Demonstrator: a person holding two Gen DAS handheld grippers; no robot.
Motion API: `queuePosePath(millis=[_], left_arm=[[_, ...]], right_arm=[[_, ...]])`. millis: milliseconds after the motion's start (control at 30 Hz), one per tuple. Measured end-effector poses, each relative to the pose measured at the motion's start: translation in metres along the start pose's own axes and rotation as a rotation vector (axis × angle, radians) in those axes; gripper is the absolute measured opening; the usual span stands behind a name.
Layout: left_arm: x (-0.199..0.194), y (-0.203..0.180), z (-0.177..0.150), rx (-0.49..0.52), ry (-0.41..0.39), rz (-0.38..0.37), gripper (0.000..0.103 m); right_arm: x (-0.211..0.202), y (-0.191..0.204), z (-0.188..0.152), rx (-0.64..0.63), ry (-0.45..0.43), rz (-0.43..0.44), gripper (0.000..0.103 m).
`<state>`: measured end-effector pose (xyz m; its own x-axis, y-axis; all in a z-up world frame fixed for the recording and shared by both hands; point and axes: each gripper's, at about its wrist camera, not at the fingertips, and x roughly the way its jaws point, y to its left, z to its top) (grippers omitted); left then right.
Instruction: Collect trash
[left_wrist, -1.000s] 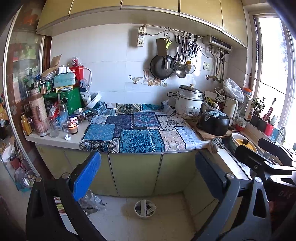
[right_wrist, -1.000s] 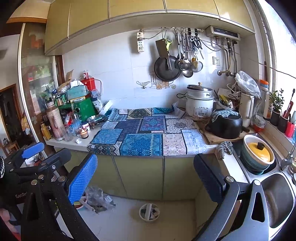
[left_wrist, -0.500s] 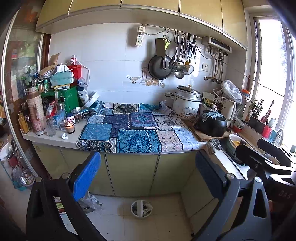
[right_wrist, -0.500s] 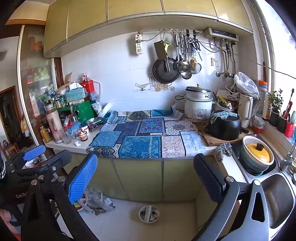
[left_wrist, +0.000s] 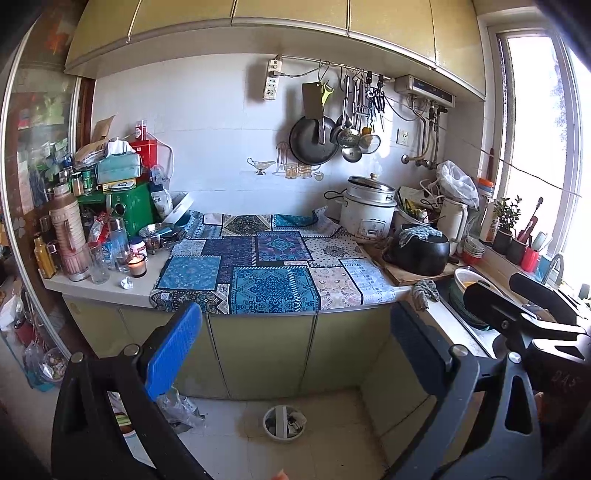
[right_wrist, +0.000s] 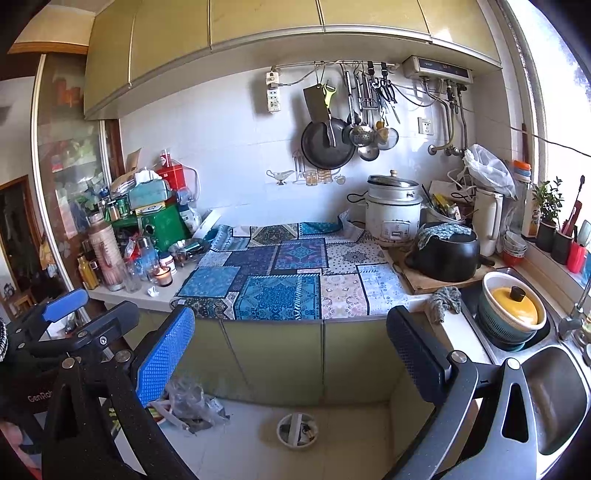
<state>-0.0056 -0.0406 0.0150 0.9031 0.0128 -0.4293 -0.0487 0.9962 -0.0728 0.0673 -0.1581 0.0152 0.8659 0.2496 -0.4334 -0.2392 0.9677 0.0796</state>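
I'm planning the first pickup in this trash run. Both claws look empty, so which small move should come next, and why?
Probably ease the left claw forward and left toward the crumpled white scrap on the countertop beside the lit candle. Both claws, the right claw included, are open and hold nothing. The scrap lies loose near the counter's front edge, the clearest piece of trash there.

White letters "GenRo", cut off by the frame edge, show on the black body of the left tool, seen in the right wrist view. Nothing else can be read clearly.
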Motion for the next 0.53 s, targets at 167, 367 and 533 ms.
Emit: queuePosePath(millis=[167, 367, 533], left_arm=[[0.004, 0.0, 0.001, 0.005, 0.007, -0.006, 0.102], [0.009, 0.001, 0.003, -0.004, 0.01, 0.0, 0.102], [0.02, 0.0, 0.007, -0.018, 0.018, 0.017, 0.102]], right_arm=[[-0.001, 0.001, 0.002, 0.014, -0.008, -0.01, 0.103], [0.002, -0.004, 0.005, 0.021, -0.011, -0.013, 0.103], [0.01, -0.01, 0.008, 0.021, -0.004, -0.003, 0.103]])
